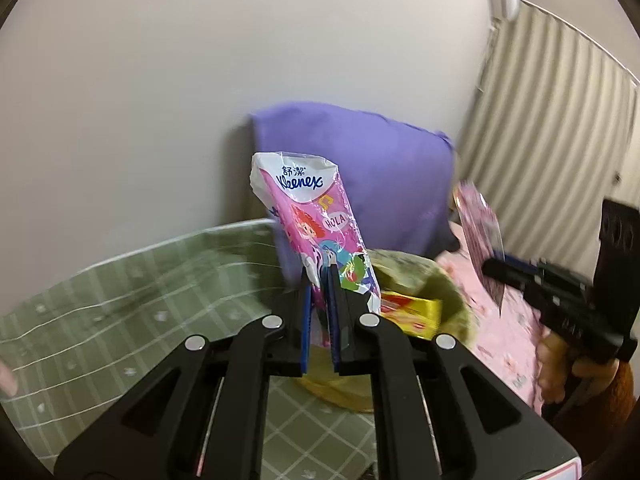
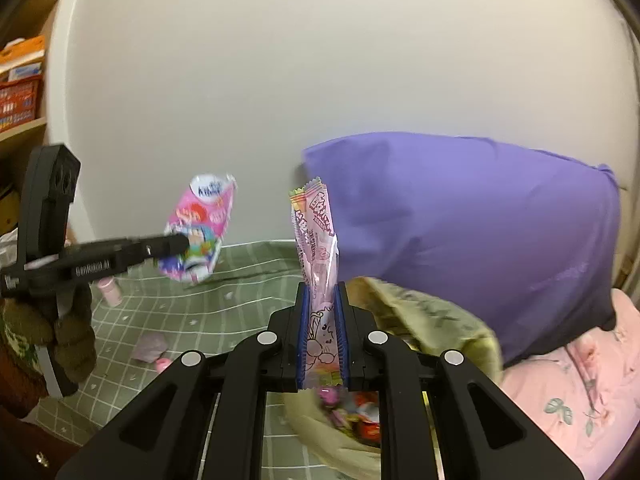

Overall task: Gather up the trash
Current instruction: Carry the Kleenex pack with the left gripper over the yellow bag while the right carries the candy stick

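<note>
In the left wrist view, the green checked bedsheet [image 1: 120, 300] fills the lower left. At centre, the left gripper [image 1: 320, 300] has its jaws closed on the lower part of a pink Kleenex tissue pack [image 1: 316, 216], which stands upright above the fingers. Just right of it and lower, the yellow-green trash bag [image 1: 444, 284] sits open with a yellow wrapper [image 1: 412, 314] inside. Behind stands a purple pillow [image 1: 380, 176]. At the right edge, the right gripper [image 1: 494, 268] pinches a pink candy wrapper [image 1: 478, 232] over a pink blanket [image 1: 508, 332].

In the right wrist view, a small pink bottle [image 2: 110, 292] stands on the sheet at left, below the other gripper. At lower centre the jaws grip the candy wrapper, directly above the bag's mouth.
</note>
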The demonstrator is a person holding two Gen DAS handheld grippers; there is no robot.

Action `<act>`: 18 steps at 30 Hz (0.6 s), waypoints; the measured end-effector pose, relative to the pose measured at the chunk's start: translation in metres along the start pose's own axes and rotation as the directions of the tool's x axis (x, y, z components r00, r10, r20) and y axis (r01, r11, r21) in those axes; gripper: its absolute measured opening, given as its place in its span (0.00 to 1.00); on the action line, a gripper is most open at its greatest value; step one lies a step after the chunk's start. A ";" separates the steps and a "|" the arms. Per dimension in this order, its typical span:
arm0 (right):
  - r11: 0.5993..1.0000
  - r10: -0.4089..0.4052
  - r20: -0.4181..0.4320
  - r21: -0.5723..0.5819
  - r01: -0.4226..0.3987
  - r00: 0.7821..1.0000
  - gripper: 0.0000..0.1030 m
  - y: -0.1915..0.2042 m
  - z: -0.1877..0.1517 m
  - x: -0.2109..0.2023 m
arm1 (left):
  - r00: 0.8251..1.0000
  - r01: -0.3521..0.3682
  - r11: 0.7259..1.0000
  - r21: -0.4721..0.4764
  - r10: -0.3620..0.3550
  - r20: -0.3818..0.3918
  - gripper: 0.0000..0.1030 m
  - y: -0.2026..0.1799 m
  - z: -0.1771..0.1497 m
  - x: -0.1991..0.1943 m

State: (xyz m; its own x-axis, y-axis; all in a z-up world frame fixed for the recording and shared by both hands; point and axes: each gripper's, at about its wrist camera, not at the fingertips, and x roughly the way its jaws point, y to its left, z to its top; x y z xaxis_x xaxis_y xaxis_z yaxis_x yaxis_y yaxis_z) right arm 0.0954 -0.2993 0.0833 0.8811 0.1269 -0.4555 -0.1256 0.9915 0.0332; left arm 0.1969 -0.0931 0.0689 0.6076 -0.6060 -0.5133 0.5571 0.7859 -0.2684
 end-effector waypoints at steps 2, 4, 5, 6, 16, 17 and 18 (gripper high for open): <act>1.000 -0.020 0.000 0.022 0.020 1.000 0.12 -0.010 0.000 -0.005 | 0.999 0.030 0.999 0.016 -0.030 -0.027 0.06 -0.010 -0.002 0.015; 0.999 -0.032 -0.015 0.043 0.033 0.999 0.12 -0.019 -0.003 -0.005 | 0.996 0.063 0.998 0.026 -0.061 -0.059 0.06 -0.020 -0.005 0.030; 0.998 -0.041 -0.029 0.050 0.043 0.999 0.12 -0.023 -0.005 -0.003 | 0.993 0.085 0.996 0.025 -0.082 -0.087 0.06 -0.024 -0.007 0.040; 0.997 -0.049 -0.041 0.053 0.051 0.998 0.12 -0.028 -0.007 -0.002 | 0.989 0.099 0.995 0.022 -0.096 -0.110 0.06 -0.028 -0.011 0.048; 0.991 -0.093 -0.168 0.085 0.108 0.981 0.12 -0.062 -0.030 0.032 | 0.964 0.146 0.989 0.027 -0.136 -0.231 0.06 -0.049 -0.031 0.099; 0.990 -0.092 -0.174 0.091 0.109 0.980 0.13 -0.063 -0.032 0.036 | 0.962 0.146 0.989 0.028 -0.135 -0.235 0.06 -0.050 -0.030 0.102; 0.989 -0.092 -0.179 0.096 0.111 0.980 0.12 -0.065 -0.033 0.039 | 0.961 0.146 0.989 0.031 -0.135 -0.242 0.06 -0.051 -0.031 0.105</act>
State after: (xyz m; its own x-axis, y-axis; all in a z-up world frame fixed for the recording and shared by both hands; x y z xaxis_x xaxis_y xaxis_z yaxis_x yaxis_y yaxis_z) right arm 0.1231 -0.3601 0.0340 0.7930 0.0279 -0.6086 0.0169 0.9976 0.0678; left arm 0.2153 -0.1927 0.0036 0.3718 -0.6585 -0.6544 0.6571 0.6846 -0.3156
